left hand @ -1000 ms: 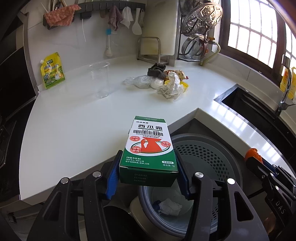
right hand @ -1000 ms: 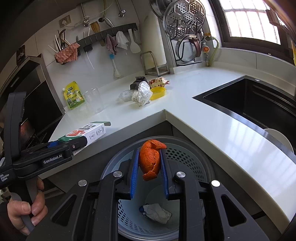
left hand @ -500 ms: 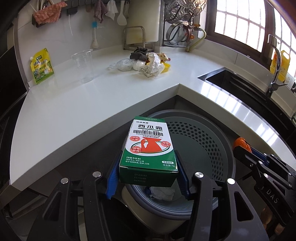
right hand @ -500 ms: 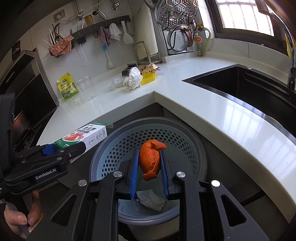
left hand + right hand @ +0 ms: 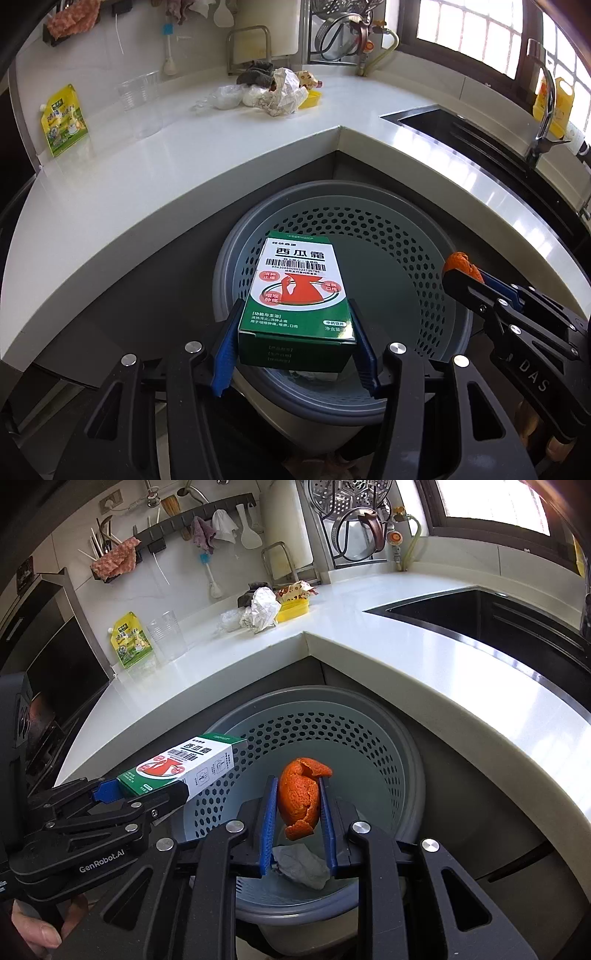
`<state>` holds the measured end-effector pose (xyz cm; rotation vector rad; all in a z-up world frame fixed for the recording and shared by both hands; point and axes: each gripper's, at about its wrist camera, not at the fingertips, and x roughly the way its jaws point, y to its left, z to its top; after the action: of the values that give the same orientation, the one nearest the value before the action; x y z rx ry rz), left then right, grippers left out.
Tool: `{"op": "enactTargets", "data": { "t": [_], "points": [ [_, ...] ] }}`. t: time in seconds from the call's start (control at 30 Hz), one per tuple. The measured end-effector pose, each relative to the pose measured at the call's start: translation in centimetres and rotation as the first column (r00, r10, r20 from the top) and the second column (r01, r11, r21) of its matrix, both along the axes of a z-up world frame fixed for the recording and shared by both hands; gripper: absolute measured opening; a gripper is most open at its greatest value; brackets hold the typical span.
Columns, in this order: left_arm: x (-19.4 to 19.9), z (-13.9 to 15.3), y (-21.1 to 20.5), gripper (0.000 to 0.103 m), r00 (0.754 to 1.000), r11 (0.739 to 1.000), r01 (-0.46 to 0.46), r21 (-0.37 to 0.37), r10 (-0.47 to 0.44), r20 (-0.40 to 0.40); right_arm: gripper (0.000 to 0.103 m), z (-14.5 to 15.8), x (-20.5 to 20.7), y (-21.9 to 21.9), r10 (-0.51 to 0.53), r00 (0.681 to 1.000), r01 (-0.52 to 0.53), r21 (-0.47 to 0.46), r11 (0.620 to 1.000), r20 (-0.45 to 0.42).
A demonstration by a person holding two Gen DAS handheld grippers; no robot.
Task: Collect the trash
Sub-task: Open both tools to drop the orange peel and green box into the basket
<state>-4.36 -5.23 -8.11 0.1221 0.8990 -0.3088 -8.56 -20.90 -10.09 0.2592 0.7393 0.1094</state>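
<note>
White kitchen bench [image 5: 110, 192], angled at an inner corner; dark sink [image 5: 491, 624] sunk into the right-hand run, tap [image 5: 543, 110] behind it.
Grey perforated trash basket [image 5: 388, 236] standing below the bench corner, open top; crumpled grey-white paper [image 5: 303, 864] lying at the bottom.
Wall rail [image 5: 192, 517] above the bench, hung with cloths and utensils; steamer rack [image 5: 343, 502] in the back corner.
Left gripper [image 5: 295, 347], held over the near rim of the basket, clenched on a green and white medicine box [image 5: 297, 291]; blue pads pressed against the two long sides, box lying flat, barcode end pointing away over the basket opening. Part of a hand [image 5: 37, 923] visible on the handle, lower left in the right wrist view.
Right gripper [image 5: 298, 823], held over the basket opening to the right of the left one, clamped tight on a curl of orange peel [image 5: 299, 797]; peel upright between the pads, top and bottom sticking out past them.
Trash pile at the back of the bench: crumpled white paper [image 5: 282, 96], clear plastic bag [image 5: 225, 101], dark cloth [image 5: 255, 75], printed snack wrapper [image 5: 295, 590], yellow container [image 5: 293, 609].
Clear plastic cup [image 5: 166, 635], upright, left of the pile.
Yellow-green pouch [image 5: 62, 122], leaning on the wall at the far left of the bench.
</note>
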Motion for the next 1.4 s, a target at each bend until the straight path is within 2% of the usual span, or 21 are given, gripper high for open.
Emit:
{"op": "enactTargets", "data": {
  "t": [0.83, 0.87, 0.9, 1.0, 1.13, 1.4],
  "points": [
    [0.9, -1.4, -0.2, 0.053, 0.999, 1.0, -0.002, 0.011, 0.003, -0.051, 0.023, -1.6, 1.5, -0.3, -0.001, 0.999, 0.001, 0.01, 1.0, -0.037],
    [1.0, -1.4, -0.1, 0.053, 0.998, 1.0, -0.006, 0.011, 0.007, -0.057, 0.024, -1.6, 1.4, -0.4, -0.003, 0.999, 0.003, 0.009, 1.0, -0.037],
    [1.1, -1.5, 0.0, 0.053, 0.998, 1.0, -0.01, 0.01, 0.011, -0.063, 0.03, -1.6, 1.3, -0.4, -0.006, 0.999, 0.006, 0.008, 1.0, -0.036],
    [1.2, -1.6, 0.2, 0.053, 0.998, 1.0, -0.018, 0.009, 0.019, -0.067, 0.052, -1.4, 1.0, -0.7, -0.015, 1.0, 0.015, 0.013, 1.0, -0.019],
    [1.1, -1.5, 0.4, 0.065, 0.998, 1.0, -0.03, 0.007, 0.03, -0.062, 0.054, -1.3, 0.9, -1.0, -0.024, 1.0, 0.024, 0.01, 1.0, -0.016],
    [1.2, -1.4, 1.2, 0.068, 0.996, 0.999, -0.051, -0.007, 0.051, -0.067, 0.057, -1.2, 0.6, -1.3, -0.032, 0.999, 0.032, 0.017, 0.999, -0.016]
  ]
}}
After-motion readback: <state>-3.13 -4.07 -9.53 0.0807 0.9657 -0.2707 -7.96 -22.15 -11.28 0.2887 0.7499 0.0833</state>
